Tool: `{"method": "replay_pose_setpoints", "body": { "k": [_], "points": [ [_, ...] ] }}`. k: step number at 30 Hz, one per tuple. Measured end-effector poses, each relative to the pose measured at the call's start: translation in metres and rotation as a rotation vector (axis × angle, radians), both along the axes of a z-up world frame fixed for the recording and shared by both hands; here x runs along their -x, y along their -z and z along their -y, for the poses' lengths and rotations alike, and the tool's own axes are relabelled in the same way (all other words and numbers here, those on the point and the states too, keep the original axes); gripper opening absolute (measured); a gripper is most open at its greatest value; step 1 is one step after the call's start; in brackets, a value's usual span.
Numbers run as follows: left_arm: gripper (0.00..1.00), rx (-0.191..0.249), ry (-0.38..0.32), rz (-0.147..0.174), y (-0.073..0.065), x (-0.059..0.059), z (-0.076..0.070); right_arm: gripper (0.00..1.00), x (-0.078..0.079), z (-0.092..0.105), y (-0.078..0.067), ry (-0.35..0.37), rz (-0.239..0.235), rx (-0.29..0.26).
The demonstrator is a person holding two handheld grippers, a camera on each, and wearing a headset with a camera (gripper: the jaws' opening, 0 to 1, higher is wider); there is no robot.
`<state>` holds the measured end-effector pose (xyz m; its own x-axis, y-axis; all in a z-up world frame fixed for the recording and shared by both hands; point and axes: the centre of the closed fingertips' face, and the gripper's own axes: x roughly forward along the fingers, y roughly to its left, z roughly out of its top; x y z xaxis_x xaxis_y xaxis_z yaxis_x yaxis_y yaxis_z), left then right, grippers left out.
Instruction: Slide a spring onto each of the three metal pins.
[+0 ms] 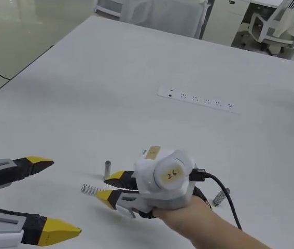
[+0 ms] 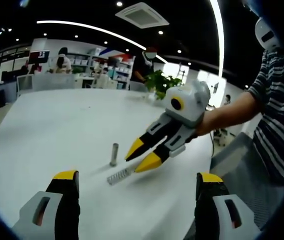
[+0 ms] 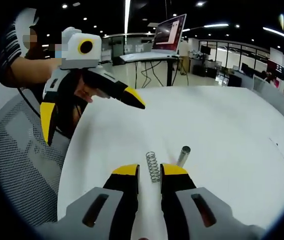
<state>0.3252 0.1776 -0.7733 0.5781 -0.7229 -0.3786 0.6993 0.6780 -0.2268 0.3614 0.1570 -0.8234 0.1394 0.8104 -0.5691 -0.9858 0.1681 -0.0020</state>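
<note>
- The white counter [image 1: 136,62] is carrying all the things.
- The left gripper [image 1: 64,196] is hanging wide open off to the side, holding nothing.
- The right gripper [image 1: 103,186] is squeezing one end of a spring [image 1: 90,189] between its tips, low over the counter.
- One metal pin [image 1: 107,168] is standing up straight, just beside that spring.
- The spring is sticking out sideways. I think it is needing to tip up, so its open end is sitting right over the pin's top before going down slowly.
- Another spring [image 1: 220,197] is lying near the person's arm.
</note>
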Motion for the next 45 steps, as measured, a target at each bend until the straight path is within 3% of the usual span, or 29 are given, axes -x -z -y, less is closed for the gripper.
{"method": "replay_pose_setpoints", "body": {
  "k": [8, 20, 30, 45],
  "points": [
    [0.94, -0.001, -0.001, -0.007, 0.003, 0.000, 0.000, 0.13, -0.008, -0.003, 0.015, -0.006, 0.004, 0.040],
    [0.94, -0.005, -0.002, -0.014, 0.005, 0.001, 0.000, 0.11, -0.008, 0.000, 0.037, -0.038, 0.031, 0.120],
    [0.93, -0.007, 0.000, -0.020, 0.005, 0.004, 0.002, 0.08, -0.008, 0.000, 0.034, -0.029, 0.008, 0.102],
    [0.90, -0.005, 0.069, -0.021, 0.004, 0.006, 0.025, 0.07, 0.004, 0.040, -0.002, -0.071, 0.042, 0.086]
  ]
}}
